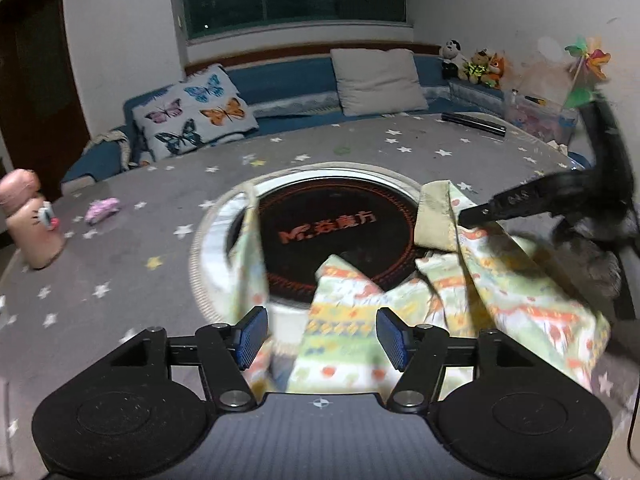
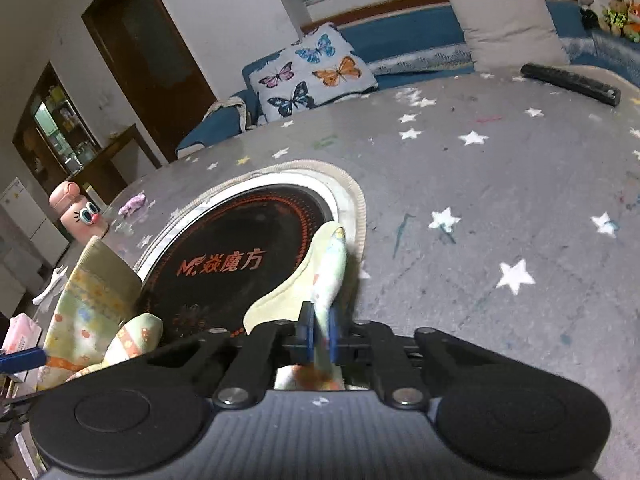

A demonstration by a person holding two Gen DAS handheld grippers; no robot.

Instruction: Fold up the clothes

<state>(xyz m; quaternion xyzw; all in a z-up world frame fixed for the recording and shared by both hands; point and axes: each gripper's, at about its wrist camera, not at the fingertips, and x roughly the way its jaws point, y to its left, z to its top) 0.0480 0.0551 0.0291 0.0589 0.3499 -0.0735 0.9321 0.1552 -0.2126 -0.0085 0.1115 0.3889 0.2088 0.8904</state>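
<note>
A grey star-printed tablecloth [image 2: 500, 184] is spread ahead of both grippers, with a round black cooktop [image 1: 332, 232] set into it just in front of them. A pastel patterned garment [image 1: 348, 332] is draped over the cooktop's near edge and runs beneath the left gripper [image 1: 322, 338], whose blue pads are held wide apart with nothing pinched. The right gripper [image 2: 321, 338] is closed tightly on a fold of the garment [image 2: 328, 280], which rises between its pads. A pink cartoon-faced bottle [image 1: 32, 224] is seen far to the left of the left gripper.
</note>
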